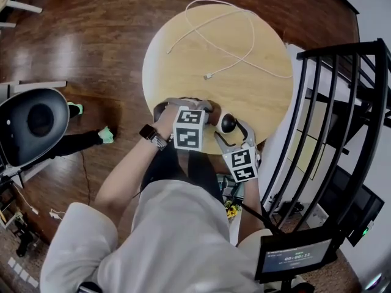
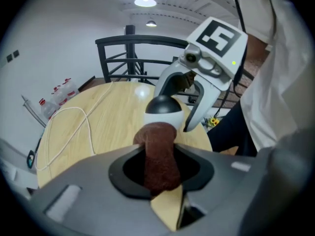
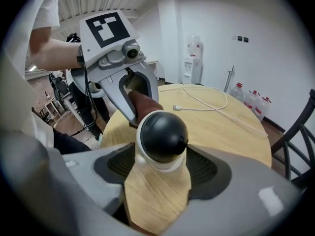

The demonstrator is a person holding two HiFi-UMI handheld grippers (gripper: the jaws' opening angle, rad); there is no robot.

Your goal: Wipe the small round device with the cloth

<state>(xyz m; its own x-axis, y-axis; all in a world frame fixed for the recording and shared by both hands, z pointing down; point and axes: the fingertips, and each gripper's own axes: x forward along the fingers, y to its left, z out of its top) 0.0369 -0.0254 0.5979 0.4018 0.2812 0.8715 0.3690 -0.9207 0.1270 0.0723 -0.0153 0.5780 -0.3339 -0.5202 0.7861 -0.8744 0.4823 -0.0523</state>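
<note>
Brown cloth (image 2: 158, 137) in the left gripper (image 2: 160, 163) partly hides the round device (image 2: 165, 107).

Brown cloth (image 2: 158, 154) touches the device (image 3: 161, 137) (black-domed, white-based).

Floor: dark wood boards (image 1: 91, 35) are gleaming under me.
Table: a round pale wooden top (image 1: 263, 96) is standing before me.
Railing: a black metal railing (image 2: 142, 41) is running beyond the table.
Walls: a white wall (image 3: 275, 43) is rising behind.
Light: two ceiling lamps (image 2: 145, 1) are glowing overhead.
</note>
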